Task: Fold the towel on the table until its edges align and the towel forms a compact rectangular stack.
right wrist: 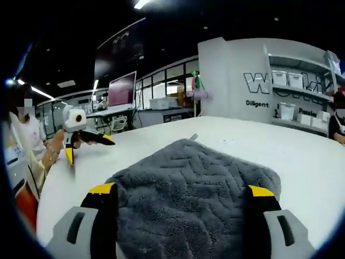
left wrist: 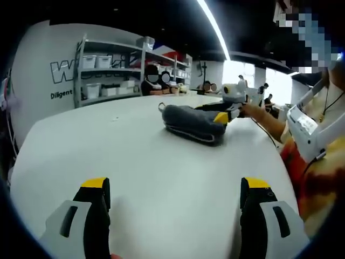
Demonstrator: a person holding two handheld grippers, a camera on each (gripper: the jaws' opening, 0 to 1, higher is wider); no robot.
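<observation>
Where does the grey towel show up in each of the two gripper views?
Left gripper view: the folded grey towel lies on the white table, right of centre, far from this claw, with the right claw at its far end.
Right gripper view: the towel lies between this claw's open jaws, low and central.
Shared landmark: the shelving with white bins beside the lettered wall.

Folded towel (left wrist: 194,123) lies on the worktop (left wrist: 129,162), apparently near its far edge; right tool (left wrist: 222,116) beside it, left tool (left wrist: 175,200) well apart; shelves (left wrist: 116,67) behind.
</observation>
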